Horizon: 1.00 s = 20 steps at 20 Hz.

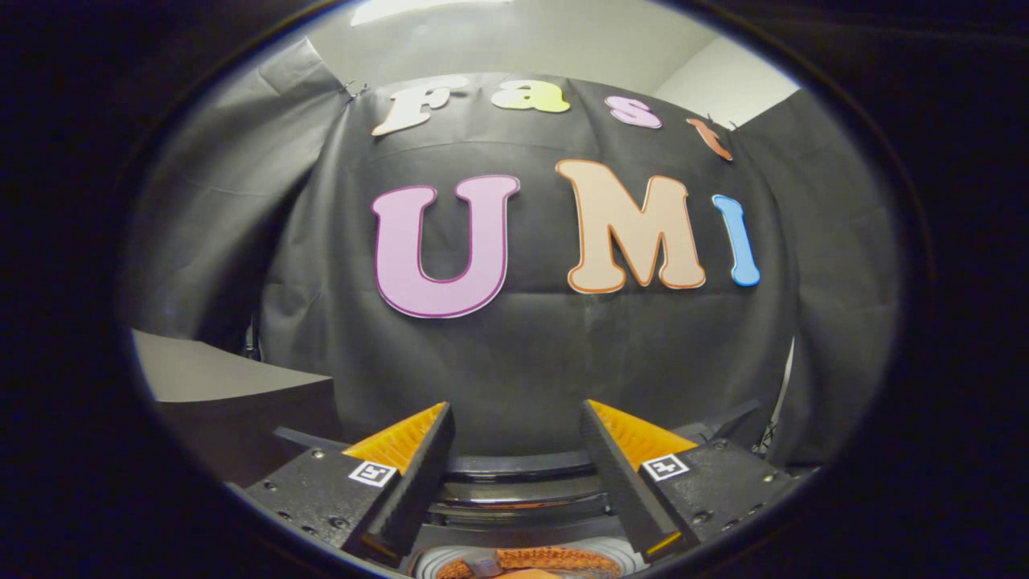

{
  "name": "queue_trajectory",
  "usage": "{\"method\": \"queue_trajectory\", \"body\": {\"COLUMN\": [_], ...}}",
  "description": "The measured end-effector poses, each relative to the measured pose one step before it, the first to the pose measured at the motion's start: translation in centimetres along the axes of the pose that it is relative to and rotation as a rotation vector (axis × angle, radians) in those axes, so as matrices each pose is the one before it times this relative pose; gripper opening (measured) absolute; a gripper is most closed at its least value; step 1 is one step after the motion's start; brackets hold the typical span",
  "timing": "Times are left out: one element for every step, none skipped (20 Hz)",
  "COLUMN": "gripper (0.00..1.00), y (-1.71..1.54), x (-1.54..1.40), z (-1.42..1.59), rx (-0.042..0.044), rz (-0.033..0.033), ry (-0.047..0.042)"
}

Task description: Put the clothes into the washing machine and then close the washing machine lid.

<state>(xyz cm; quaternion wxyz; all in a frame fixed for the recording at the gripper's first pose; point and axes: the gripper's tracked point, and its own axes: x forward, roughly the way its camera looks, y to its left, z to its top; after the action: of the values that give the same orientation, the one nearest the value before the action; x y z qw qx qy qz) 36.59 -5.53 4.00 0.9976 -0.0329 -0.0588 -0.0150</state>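
Low between the finger bases, shows an orange knitted garment, most likely the clothes of the task, lying within a pale round rim that appears to be the mouth of the washing machine. Just beyond it, shows curved dark bands running across from one finger to the other; could be the raised lid or the machine's back edge, cannot tell which. Finds the hand-held gripper spread wide, fingers well apart, with nothing pinched between them and neither finger touching the fabric; looks level and aimed ahead at the black cloth wall rather than down at the load. Off to the left, past the left finger, picks out a grey desk and a dark boxy shape standing against the wall. Judging from this: reads the first half as probably done, since the garment seems to sit inside the drum and the fingers are free of it, though so little of the opening is visible that cannot rule out part of the fabric hanging over the rim. Reads the second half as not yet done, with the mouth apparently open and the garment uncovered. Leaves the lid to be found, caught or pushed with the fingers, and swung down over the opening, taking care that no knit gets trapped beneath it.
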Motion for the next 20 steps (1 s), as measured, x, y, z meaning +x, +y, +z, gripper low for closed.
{"method": "queue_trajectory", "body": {"gripper": [0.95,0.95,0.95,0.95,0.95,0.95,0.95,0.95,0.95,0.95,0.96,0.96,0.96,0.96,0.96,0.96,0.97,0.97,0.97,0.97], "y": [0.154,0.03,-0.001,-0.101,0.031,-0.01,-0.085,-0.17,-0.24,-0.018,0.066,0.193,0.053,-0.231,-0.377,-0.311,-0.367,-0.067,-0.114,-0.197], "x": [-0.213,-0.293,-0.259,-0.248,-0.411,-0.387,-0.528,-0.532,-0.604,-0.659,-0.343,-0.575,-0.442,-0.412,-0.381,-0.483,-0.604,-0.43,-0.517,-0.595], "z": [-0.007,-0.132,-0.208,-0.064,-0.337,-0.354,-0.288,-0.479,-1.4,-1.536,-1.112,-0.838,-0.335,-0.407,-0.166,-0.087,0.283,0.194,0.449,0.099], "rx": [-0.00862,-0.00239,0.01697,0.0008,-0.01366,0.00324,-0.00044,0.00495,0.00446,0.00904,0.01613,0.01905,0.02045,0.01747,0.00937,0.00189,-0.00213,0.00093,-0.00169,-0.00413], "rz": [0.01022,0.01436,0.00808,0.00643,0.00754,0.00134,-0.00136,-0.00928,-0.00811,0.00368,0.01148,0.01376,0.01198,0.00256,-0.005,-0.0042,-0.0096,0.00031,-0.00297,-0.00302], "ry": [-0.00223,0.00415,0.01017,0.00213,0.01499,0.0107,0.00646,0.01432,0.04382,0.05181,0.03586,0.01965,0.0178,0.02207,0.01285,0.01257,0.0036,-0.00228,-0.00788,-0.00335]}}
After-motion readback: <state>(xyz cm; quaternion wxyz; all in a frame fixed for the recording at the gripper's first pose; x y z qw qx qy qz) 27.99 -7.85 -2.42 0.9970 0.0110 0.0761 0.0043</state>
